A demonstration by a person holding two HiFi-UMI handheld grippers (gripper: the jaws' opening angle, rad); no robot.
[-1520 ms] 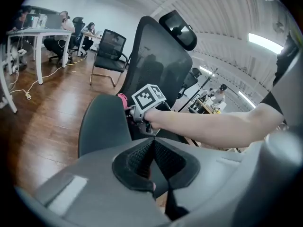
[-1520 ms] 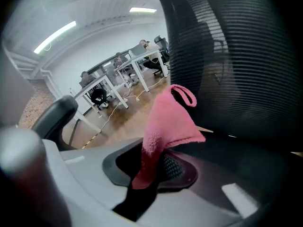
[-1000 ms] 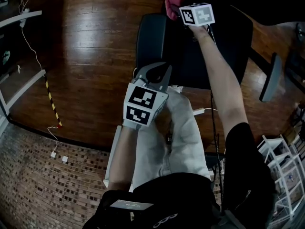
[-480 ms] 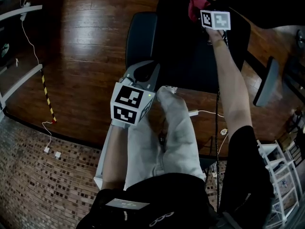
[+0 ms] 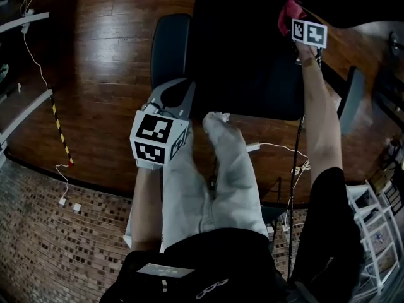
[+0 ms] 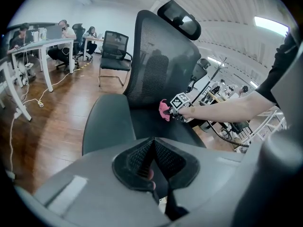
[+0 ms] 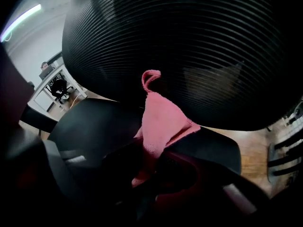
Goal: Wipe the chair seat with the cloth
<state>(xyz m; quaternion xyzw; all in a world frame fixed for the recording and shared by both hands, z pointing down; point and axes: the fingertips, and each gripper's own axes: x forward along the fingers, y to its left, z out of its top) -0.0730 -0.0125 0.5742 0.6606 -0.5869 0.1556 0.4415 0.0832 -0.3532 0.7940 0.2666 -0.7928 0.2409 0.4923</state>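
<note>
The black chair seat [image 5: 240,62] fills the top middle of the head view, with its mesh backrest [image 6: 156,56] standing behind it. My right gripper [image 5: 295,23] is at the seat's far right rear, shut on the pink cloth [image 5: 288,9]. In the right gripper view the cloth [image 7: 161,122] sticks up from the jaws [image 7: 151,160] in front of the backrest [image 7: 189,46] and over the seat [image 7: 94,126]. My left gripper [image 5: 188,84] hovers at the seat's near front edge, its jaws together and holding nothing [image 6: 152,143]. From there the cloth [image 6: 164,110] shows against the backrest's foot.
A chair armrest [image 5: 350,100] stands right of the seat. My legs in light trousers [image 5: 221,169] are just before the seat. White desk legs [image 5: 25,106] and floor cables [image 5: 63,169] lie left, and a white rack [image 5: 379,232] stands bottom right. People sit at desks [image 6: 61,32] beyond another chair [image 6: 116,46].
My right gripper has carried the pink cloth to the right along the back of the seat. The left gripper stays shut near the seat's front edge.
</note>
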